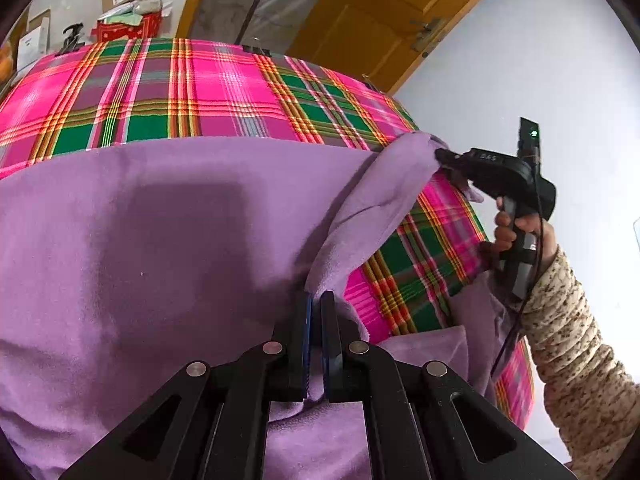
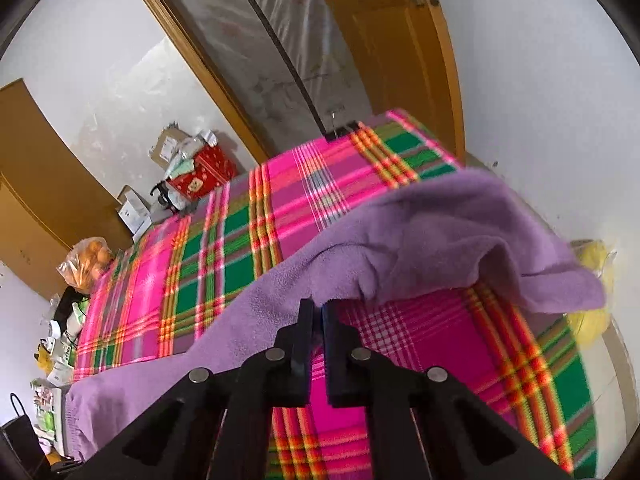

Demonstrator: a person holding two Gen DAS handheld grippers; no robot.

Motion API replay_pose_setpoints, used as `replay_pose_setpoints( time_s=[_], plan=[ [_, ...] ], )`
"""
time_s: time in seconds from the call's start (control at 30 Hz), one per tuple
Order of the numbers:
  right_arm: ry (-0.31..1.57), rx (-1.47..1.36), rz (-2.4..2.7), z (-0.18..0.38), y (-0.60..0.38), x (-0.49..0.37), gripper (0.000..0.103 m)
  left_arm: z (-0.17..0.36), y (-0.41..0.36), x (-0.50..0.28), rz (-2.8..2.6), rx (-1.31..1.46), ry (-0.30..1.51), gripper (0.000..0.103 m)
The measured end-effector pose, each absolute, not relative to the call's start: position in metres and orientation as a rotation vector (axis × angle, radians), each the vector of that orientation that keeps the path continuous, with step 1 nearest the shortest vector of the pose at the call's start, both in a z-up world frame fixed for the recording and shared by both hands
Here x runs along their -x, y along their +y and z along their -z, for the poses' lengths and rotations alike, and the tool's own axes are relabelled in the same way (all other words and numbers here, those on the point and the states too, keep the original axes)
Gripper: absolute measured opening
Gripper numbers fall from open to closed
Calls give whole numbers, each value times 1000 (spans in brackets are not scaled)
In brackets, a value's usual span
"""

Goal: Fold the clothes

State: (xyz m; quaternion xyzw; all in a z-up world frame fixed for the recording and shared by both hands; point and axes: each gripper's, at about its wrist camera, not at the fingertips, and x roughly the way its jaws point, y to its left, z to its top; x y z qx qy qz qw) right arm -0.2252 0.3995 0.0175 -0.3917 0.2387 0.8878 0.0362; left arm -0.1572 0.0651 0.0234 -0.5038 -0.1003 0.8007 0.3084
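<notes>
My left fingers (image 1: 316, 300) and my right fingers (image 2: 319, 310) each grip the purple garment (image 1: 160, 216), lifted above the plaid cloth (image 1: 200, 88).

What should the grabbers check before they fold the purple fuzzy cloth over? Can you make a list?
1. Left gripper pinching the purple fleece garment: ok, jaws closed on a fold.
2. Right gripper pinching the lifted edge: ok.
3. Part between the grips pulled smooth: not ok, it sags and bunches.
4. Plaid blanket beyond the garment free for landing: ok.
5. Cable by the sleeve clear of the cloth: cannot tell.
</notes>
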Motion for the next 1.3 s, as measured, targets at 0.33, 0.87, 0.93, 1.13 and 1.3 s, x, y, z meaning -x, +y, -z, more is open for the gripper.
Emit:
replay_pose_setpoints(
  time_s=[0.33,0.87,0.93,1.13,1.3],
  plan=[
    [729,1070,-2714,-51,410,165,4,-30,68,144,-2078,1317,-252,4],
    [639,1197,-2497,-2,428,115,4,-21,87,139,-2012,1356,-160,5],
    [632,1216,-2478,3,427,121,5,-22,85,138,-2012,1360,-165,6],
    [524,1178,-2476,-5,421,108,6,-28,68,130,-2034,1377,-205,15],
    [443,1112,-2501,-17,417,67,8,-30,44,112,-2087,1393,-236,16]
  ],
)
